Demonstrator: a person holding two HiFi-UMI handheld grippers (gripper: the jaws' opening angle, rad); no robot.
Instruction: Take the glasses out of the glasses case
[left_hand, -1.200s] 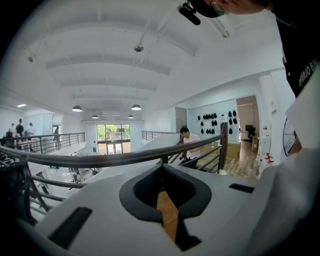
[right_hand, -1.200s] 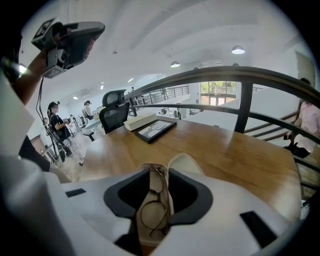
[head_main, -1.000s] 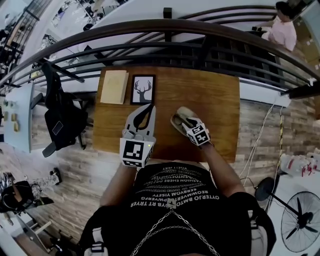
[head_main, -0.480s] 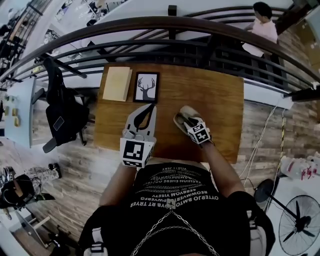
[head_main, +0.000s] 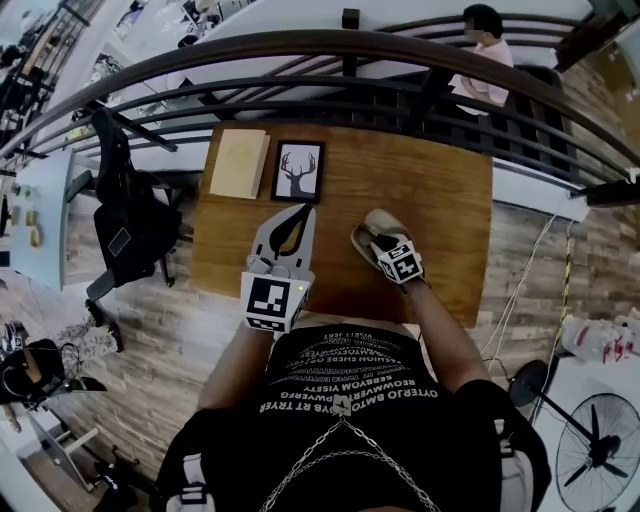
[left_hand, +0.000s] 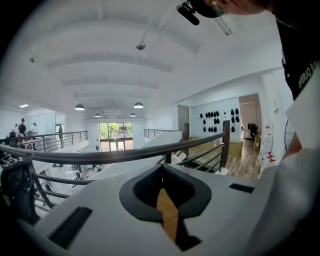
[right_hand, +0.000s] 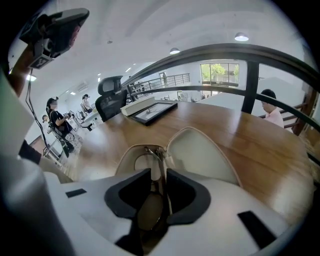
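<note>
An open beige glasses case (head_main: 372, 228) lies on the wooden table (head_main: 440, 200), its lid (right_hand: 200, 152) folded back to the right. The folded glasses (right_hand: 156, 165) rest inside it. My right gripper (head_main: 380, 244) points steeply down into the case. Its jaws (right_hand: 158, 175) stand either side of the glasses and have just been closing, with a small gap still showing beside the frame. My left gripper (head_main: 303, 213) hovers over the table left of the case. Its fingertips (left_hand: 161, 170) meet and hold nothing.
A tan book (head_main: 240, 163) and a framed deer picture (head_main: 299, 172) lie at the table's far left. A dark railing (head_main: 330, 50) runs behind the table. A black office chair (head_main: 125, 225) stands to the left and a fan (head_main: 600, 435) at the lower right.
My right gripper has sunk a little into the case over the glasses. The left gripper has kept still. A person beyond the railing has walked to the left.
</note>
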